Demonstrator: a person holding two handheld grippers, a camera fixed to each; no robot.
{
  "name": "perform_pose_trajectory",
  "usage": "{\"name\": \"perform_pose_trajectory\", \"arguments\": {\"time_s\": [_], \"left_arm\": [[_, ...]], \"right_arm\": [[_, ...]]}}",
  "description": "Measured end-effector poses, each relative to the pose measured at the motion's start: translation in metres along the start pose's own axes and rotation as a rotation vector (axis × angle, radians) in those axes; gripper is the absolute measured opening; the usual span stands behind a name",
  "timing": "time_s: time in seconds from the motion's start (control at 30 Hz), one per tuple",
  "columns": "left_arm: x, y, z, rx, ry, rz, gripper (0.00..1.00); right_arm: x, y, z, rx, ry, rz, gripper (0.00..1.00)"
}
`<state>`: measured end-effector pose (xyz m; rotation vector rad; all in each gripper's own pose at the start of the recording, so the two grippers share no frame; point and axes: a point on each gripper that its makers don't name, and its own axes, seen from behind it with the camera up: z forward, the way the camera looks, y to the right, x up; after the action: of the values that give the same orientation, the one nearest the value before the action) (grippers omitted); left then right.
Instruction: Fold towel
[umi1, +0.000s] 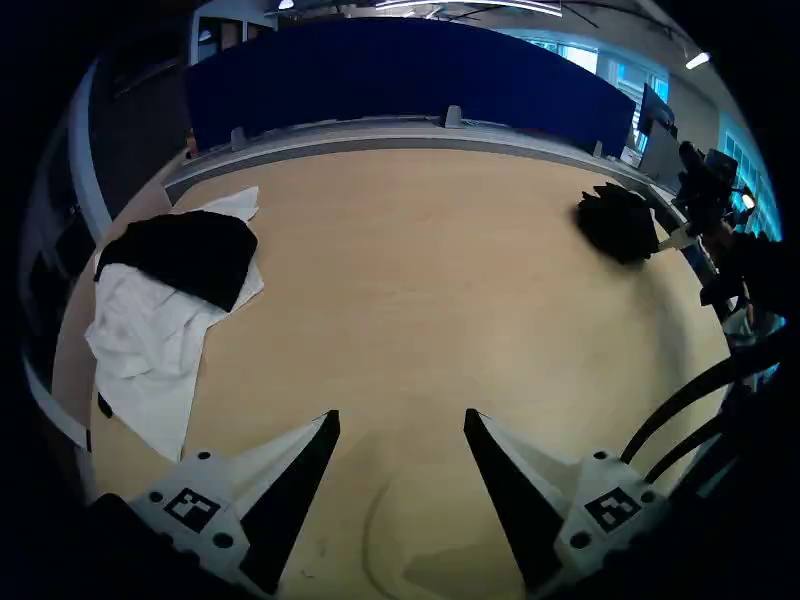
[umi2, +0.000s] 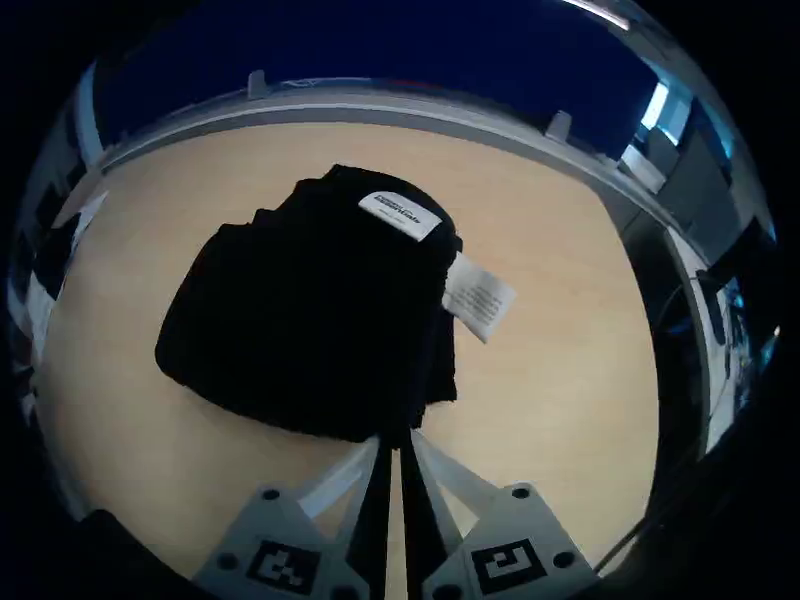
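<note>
Although the wide wooden table (umi1: 420, 260) already bears the task's cloth as a folded bundle, the step in hand looks to be the last squaring and settling. It is best done slowly, keeping the cloth low against the table so the stacked layers do not slide apart, and letting go only once the edges sit flush. Toward the table's left edge lies a heap of white cloth (umi1: 150, 340) with a dark cloth (umi1: 185, 255) draped over its far part, well apart from the work. The black towel (umi2: 310, 310), a thick and roughly square bundle, rests flat near the table's right end; it looks small in the left gripper view and close up in the right gripper view. The left gripper (umi1: 402, 425) hovers over bare wood near the table's front edge, jaws spread wide and holding nothing, with the towel well off ahead and to its right. The right gripper (umi2: 393, 445) has its jaws drawn nearly together, tips touching the towel's near edge; whether a layer is pinched between them cannot be told. The bundle spreads away ahead and slightly left of those tips. A white label (umi2: 480, 297) sticks out from the towel's right side onto the table.
</note>
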<state>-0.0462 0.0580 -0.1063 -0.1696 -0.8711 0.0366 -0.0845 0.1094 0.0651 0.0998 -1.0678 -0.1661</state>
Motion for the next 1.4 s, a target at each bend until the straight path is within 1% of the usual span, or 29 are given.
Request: {"name": "perform_pose_trajectory", "arguments": {"time_s": [0.13, 0.2, 0.27, 0.33, 0.4, 0.47, 0.6, 0.67, 0.8, 0.9, 1.0, 1.2, 1.3, 1.4], "left_arm": [[0.000, 0.000, 0.000, 0.002, 0.000, 0.000, 0.92], [0.000, -0.001, 0.000, 0.003, 0.000, 0.001, 0.92], [0.001, -0.001, 0.001, 0.003, 0.000, 0.001, 0.92], [0.002, -0.002, 0.001, 0.004, 0.001, 0.001, 0.92], [0.003, -0.002, 0.002, 0.004, 0.002, 0.001, 0.93], [0.004, -0.002, 0.002, 0.003, 0.002, 0.002, 0.92], [0.006, -0.002, 0.002, 0.001, 0.004, 0.003, 0.93], [0.007, -0.001, 0.002, 0.000, 0.005, 0.004, 0.92], [0.008, 0.000, 0.002, -0.002, 0.007, 0.004, 0.92], [0.009, 0.000, 0.002, -0.004, 0.008, 0.003, 0.92], [0.010, 0.000, 0.002, -0.004, 0.009, 0.004, 0.92], [0.011, 0.000, 0.001, -0.004, 0.011, 0.003, 0.93], [0.012, -0.001, -0.001, -0.003, 0.015, -0.002, 0.93], [0.012, -0.001, -0.002, -0.002, 0.016, -0.006, 0.92]], "right_arm": [[0.001, -0.003, -0.001, 0.003, 0.015, 0.024, 0.08], [0.000, -0.003, -0.003, 0.003, 0.025, 0.028, 0.12], [-0.001, -0.004, -0.005, 0.004, 0.036, 0.032, 0.19], [-0.002, -0.004, -0.009, -0.002, 0.050, 0.038, 0.36], [-0.003, -0.004, -0.012, -0.008, 0.064, 0.043, 0.52], [-0.004, -0.003, -0.015, -0.012, 0.076, 0.045, 0.60], [-0.006, 0.000, -0.021, -0.040, 0.101, 0.042, 0.82], [-0.006, 0.002, -0.024, -0.053, 0.112, 0.038, 0.85], [-0.009, 0.003, -0.031, -0.069, 0.126, 0.028, 0.86], [-0.009, 0.002, -0.034, -0.069, 0.137, 0.024, 0.86], [-0.005, -0.003, -0.038, -0.055, 0.152, 0.031, 0.86], [0.018, -0.026, -0.046, -0.004, 0.213, 0.033, 0.87], [0.033, -0.044, -0.050, 0.029, 0.244, 0.013, 0.86], [0.047, -0.062, -0.049, 0.059, 0.261, -0.016, 0.86]]}}
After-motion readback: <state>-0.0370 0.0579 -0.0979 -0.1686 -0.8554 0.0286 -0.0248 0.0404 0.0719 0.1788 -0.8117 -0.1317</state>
